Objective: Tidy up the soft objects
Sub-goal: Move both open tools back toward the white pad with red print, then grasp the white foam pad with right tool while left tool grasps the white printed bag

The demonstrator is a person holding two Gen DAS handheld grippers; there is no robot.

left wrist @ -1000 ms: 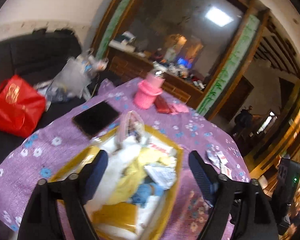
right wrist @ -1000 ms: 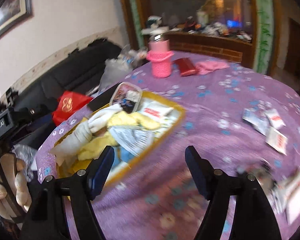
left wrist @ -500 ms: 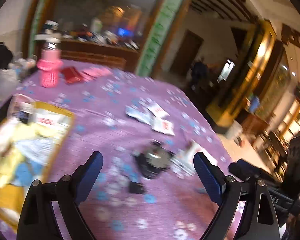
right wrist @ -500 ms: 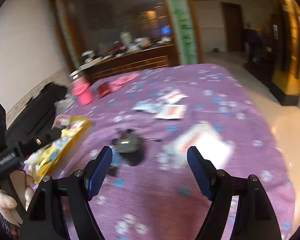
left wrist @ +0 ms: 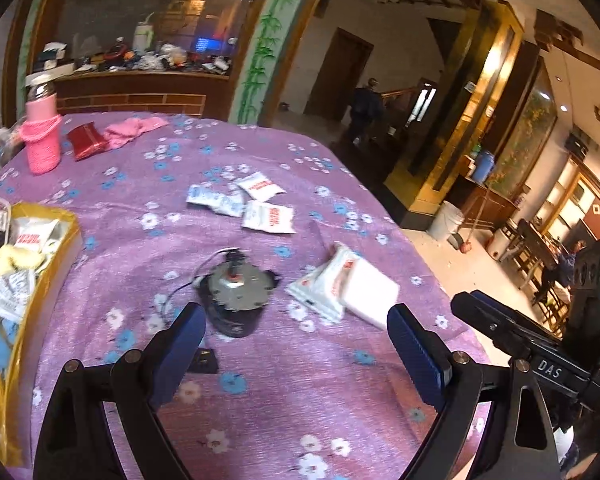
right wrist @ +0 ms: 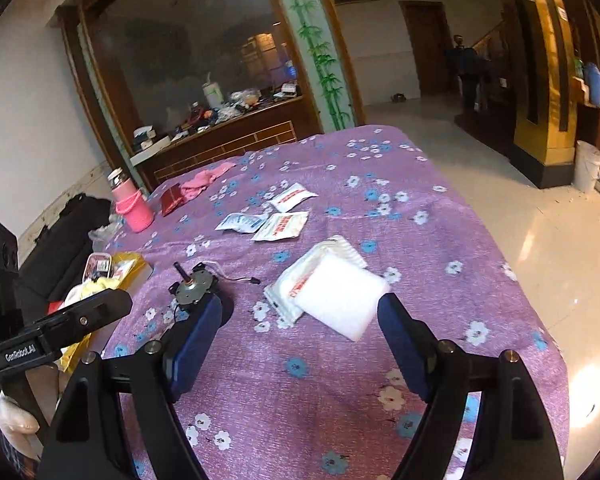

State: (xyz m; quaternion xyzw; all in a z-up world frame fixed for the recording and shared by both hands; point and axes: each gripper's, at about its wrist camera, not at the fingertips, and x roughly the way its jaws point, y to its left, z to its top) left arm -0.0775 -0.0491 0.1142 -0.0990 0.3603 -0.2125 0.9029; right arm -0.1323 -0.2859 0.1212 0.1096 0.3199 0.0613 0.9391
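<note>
A white foam pad [right wrist: 340, 298] lies on white packets [right wrist: 296, 280] on the purple flowered tablecloth [right wrist: 420, 240]; they also show in the left wrist view [left wrist: 364, 292]. Three more white sachets [left wrist: 256, 204] lie farther back, also in the right wrist view [right wrist: 276, 216]. A yellow tray [left wrist: 44, 280] at the left holds several soft items. My left gripper [left wrist: 296, 344] is open and empty above the cloth. My right gripper [right wrist: 300, 332] is open and empty just short of the foam pad.
A small grey motor [left wrist: 238, 292] with wires sits between tray and pad, also in the right wrist view [right wrist: 192, 286]. A pink bottle [left wrist: 42, 132], a red wallet [left wrist: 86, 142] and a pink cloth [left wrist: 134, 130] lie at the back. The table edge drops to the floor on the right.
Both grippers have swung right, away from the yellow tray, and now face the motor, foam pad and sachets. Both stay open and empty.
</note>
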